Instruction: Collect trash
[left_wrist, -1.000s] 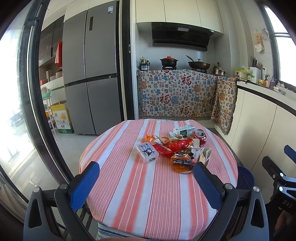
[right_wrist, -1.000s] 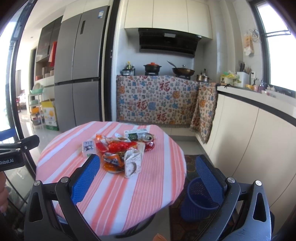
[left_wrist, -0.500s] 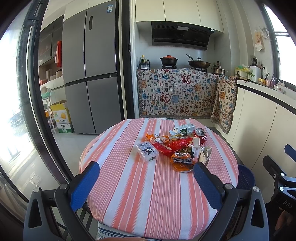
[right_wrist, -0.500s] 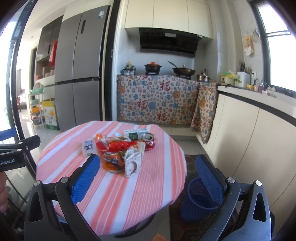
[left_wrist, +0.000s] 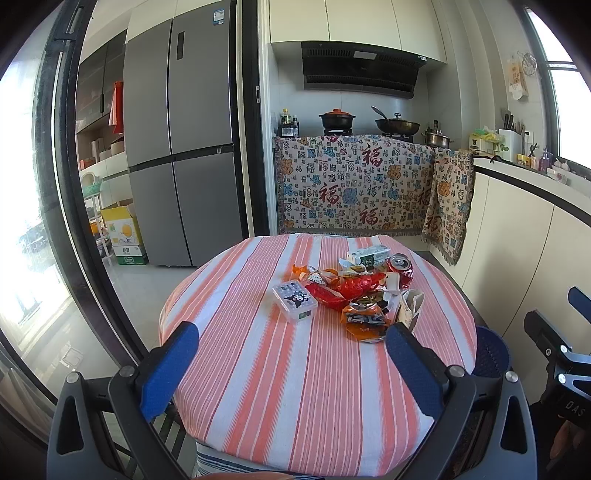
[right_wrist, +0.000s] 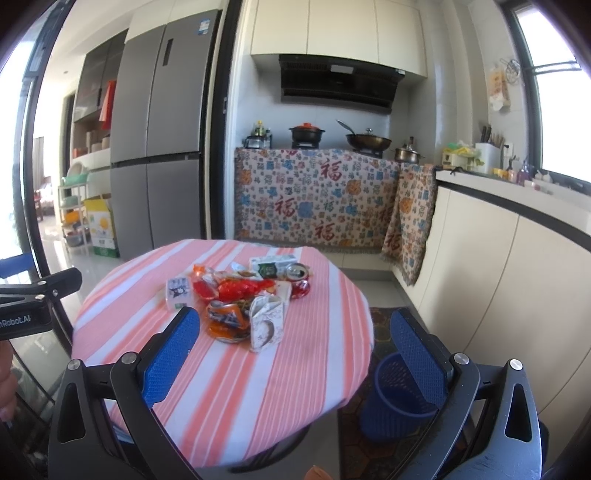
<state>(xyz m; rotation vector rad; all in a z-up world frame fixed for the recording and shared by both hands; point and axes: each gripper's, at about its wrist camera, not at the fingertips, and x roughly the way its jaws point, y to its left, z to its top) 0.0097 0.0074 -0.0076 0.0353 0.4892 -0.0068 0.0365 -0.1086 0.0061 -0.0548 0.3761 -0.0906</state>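
A pile of trash lies on the round striped table (left_wrist: 295, 387): a clear plastic box (left_wrist: 294, 299), red wrappers (left_wrist: 347, 288), an orange packet (left_wrist: 364, 319), a white paper carton (left_wrist: 408, 308), a green-white milk box (left_wrist: 369, 255) and a red can (left_wrist: 399, 266). The same pile shows in the right wrist view, with the paper carton (right_wrist: 266, 321) nearest. A blue mesh bin (right_wrist: 400, 397) stands on the floor right of the table. My left gripper (left_wrist: 291, 363) is open and empty, short of the pile. My right gripper (right_wrist: 295, 354) is open and empty, at the table's right side.
A grey fridge (left_wrist: 181, 158) stands at the back left, a cloth-covered stove counter (left_wrist: 354, 188) behind the table, white cabinets (right_wrist: 517, 288) along the right. A glass door frame (left_wrist: 70, 221) runs down the left. A patterned mat (right_wrist: 384, 321) lies under the bin.
Both grippers have crept slightly toward the table; the trash sits a little larger in the views. Nothing on the table has moved.
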